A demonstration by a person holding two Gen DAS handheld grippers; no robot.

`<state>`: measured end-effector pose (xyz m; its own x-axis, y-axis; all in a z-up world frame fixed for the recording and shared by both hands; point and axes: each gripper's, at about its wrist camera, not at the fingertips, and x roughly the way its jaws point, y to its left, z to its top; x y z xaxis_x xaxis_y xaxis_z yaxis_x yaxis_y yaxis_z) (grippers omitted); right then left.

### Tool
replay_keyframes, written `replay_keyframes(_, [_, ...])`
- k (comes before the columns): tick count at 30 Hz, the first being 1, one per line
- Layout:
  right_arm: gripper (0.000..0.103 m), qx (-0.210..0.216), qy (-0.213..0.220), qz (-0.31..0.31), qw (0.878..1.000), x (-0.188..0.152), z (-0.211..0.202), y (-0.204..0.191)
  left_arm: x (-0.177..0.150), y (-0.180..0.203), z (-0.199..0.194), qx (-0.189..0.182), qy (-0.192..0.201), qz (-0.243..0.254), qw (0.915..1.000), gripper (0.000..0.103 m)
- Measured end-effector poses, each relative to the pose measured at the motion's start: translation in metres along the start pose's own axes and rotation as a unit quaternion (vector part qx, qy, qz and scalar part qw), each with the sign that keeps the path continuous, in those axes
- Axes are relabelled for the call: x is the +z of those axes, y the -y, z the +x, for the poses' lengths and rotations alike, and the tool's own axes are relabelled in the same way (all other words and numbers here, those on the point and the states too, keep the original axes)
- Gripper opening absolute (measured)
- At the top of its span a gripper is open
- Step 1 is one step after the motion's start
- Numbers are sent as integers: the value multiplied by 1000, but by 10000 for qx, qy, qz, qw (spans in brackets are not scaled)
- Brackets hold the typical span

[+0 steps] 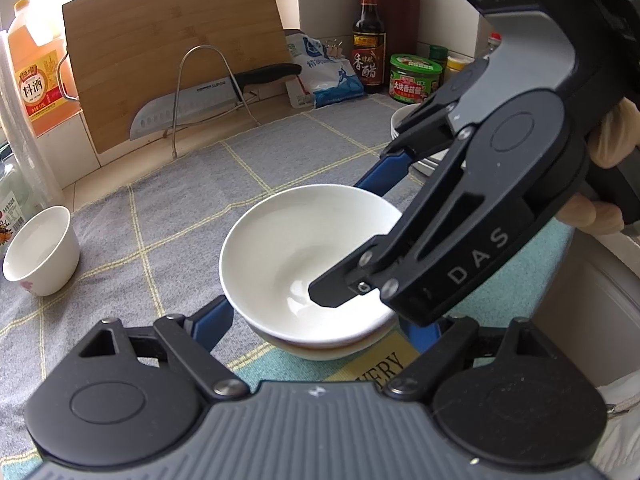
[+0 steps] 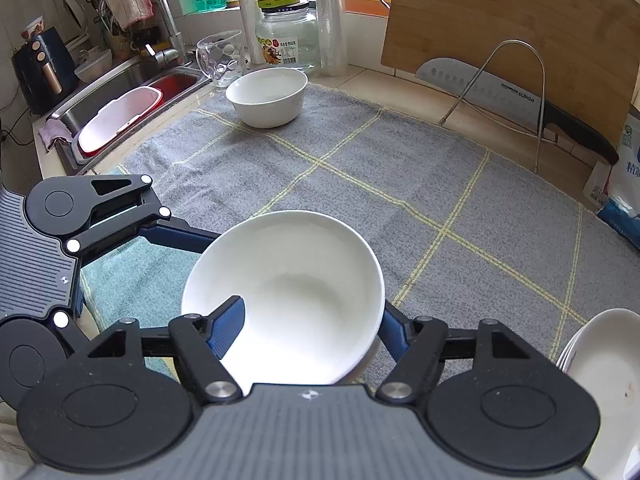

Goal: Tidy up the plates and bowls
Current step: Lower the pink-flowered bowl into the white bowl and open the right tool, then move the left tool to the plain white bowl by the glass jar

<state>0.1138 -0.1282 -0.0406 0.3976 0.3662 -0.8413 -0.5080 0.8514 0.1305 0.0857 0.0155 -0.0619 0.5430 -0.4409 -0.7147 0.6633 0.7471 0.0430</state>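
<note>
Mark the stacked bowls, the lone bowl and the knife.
stacked bowls (image 1: 304,240): left wrist view, inner wall of top bowl.
lone bowl (image 2: 267,96): right wrist view, inner wall.
knife (image 2: 480,84): right wrist view, blade.

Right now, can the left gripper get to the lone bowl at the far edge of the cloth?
Probably yes. The left gripper stands open around the stacked bowls, and only bare grey cloth lies between them and the lone bowl.

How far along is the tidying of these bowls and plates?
Done: one white bowl sits nested in another, and dishes are stacked at the mat's right edge. In hand: the right gripper straddles the top bowl's rim, jaws apart, not pressing it; the left gripper flanks the stack, jaws wide. Left: the lone bowl near the sink is not yet stacked.
</note>
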Motion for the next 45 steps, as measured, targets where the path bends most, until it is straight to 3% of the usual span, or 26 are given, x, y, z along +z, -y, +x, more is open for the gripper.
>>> replay_keyframes(7, [103, -175, 151, -109, 9997, -4, -6, 1, -2, -1, -10, -57, 76, 70, 9999, 94])
replay_keyframes(22, [103, -457, 582, -374, 9966, -15, -29, 5, -1, 0, -21, 36, 181, -63, 9998, 95])
replay_keyframes(28, [103, -333, 627, -546, 9960, -20, -36, 5, -2, 5, -27, 323, 163, -276, 9990, 95])
replay_keyframes(37, [103, -95, 909, -870, 9920, -21, -41, 2, -5, 4, -51, 1090, 35, -638, 9920, 95])
replay_keyframes(45, [103, -151, 1112, -1149, 9870, -6, -37, -14, -2, -32, -64, 1574, 18, -892, 9835, 95])
